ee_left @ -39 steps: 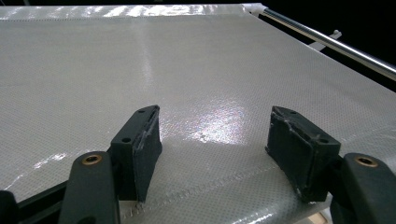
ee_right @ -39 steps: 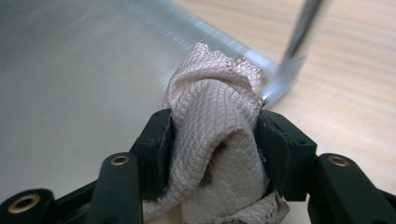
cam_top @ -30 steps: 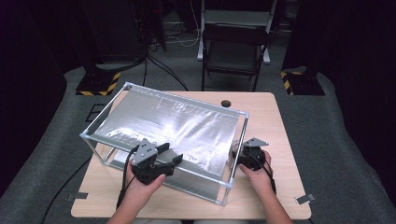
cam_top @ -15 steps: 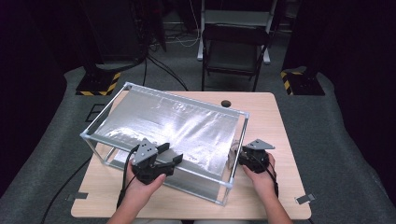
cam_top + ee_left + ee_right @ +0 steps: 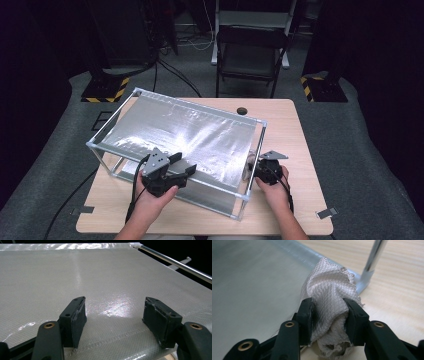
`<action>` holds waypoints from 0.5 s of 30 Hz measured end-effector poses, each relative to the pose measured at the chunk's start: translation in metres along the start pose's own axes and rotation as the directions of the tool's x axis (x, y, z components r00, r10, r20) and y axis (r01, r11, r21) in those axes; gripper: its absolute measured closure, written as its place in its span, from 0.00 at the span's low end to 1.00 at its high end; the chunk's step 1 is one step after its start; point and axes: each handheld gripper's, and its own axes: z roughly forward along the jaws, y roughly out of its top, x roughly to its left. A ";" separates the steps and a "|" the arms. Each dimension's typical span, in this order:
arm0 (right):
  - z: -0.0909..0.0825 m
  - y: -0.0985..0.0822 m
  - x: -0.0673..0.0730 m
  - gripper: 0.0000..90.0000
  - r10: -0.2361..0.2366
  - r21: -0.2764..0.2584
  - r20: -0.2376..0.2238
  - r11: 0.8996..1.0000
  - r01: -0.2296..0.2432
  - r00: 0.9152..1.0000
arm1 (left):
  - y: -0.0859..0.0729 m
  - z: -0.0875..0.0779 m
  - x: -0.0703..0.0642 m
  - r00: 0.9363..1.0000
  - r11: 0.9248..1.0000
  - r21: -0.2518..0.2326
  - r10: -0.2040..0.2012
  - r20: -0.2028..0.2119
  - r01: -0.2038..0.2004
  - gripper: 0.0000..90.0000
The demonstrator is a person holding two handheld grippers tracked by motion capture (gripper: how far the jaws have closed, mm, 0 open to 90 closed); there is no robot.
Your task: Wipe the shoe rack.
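A: Status on your right gripper (image 5: 329, 315)?

B: Your jaws have just been closing and now pinch a crumpled white cloth (image 5: 332, 297) between the pads. Roughly a third open, the wad fills the gap. In the high view your right gripper (image 5: 260, 167) sits at 4 o'clock on the worktop (image 5: 295, 130), just beside the frame's right end.

A: Where's the cloth against the frame?

B: At the lower corner of the metal frame (image 5: 367, 272), touching the bottom rail by the upright post. Part of it bulges above your pads, part hangs below.

A: Left gripper (image 5: 115, 315)?

B: Your jaws stand wide open, holding nothing. Both pads rest on or just over the silver mesh sheet (image 5: 75, 272) near its stitched front hem; I cannot tell if they touch. In the high view your left gripper (image 5: 182, 170) is at 7 o'clock, over the frame's near edge.

A: The frame overall?

B: Box frame (image 5: 175, 100) lies skewed across the worktop, its sheet (image 5: 190, 132) stretched over the top, far-left corner overhanging the worktop edge at 10 o'clock.
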 end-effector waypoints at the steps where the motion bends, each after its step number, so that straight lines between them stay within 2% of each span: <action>1: -0.002 -0.003 0.003 0.67 0.001 -0.004 -0.001 1.000 -0.001 1.000 | 0.000 0.000 0.000 1.000 1.000 0.000 0.000 0.001 0.000 0.38; 6: -0.008 -0.010 0.009 0.67 -0.029 -0.009 -0.014 1.000 0.029 0.999 | 0.000 0.000 0.000 1.000 1.000 0.003 -0.006 0.002 0.006 0.38; 10: 0.001 -0.002 0.000 0.62 0.012 0.008 -0.008 1.000 -0.012 1.000 | -0.001 -0.001 0.000 1.000 1.000 0.007 -0.003 0.007 0.003 0.38; 13: 0.008 0.003 -0.008 0.62 0.062 0.011 -0.011 0.998 -0.062 0.998 | -0.001 -0.001 0.001 1.000 1.000 0.004 -0.002 0.007 0.002 0.38; 15: 0.009 0.004 -0.008 0.62 0.085 0.018 -0.015 0.996 -0.085 0.996 | -0.001 -0.001 0.000 1.000 1.000 0.002 -0.003 0.007 0.003 0.38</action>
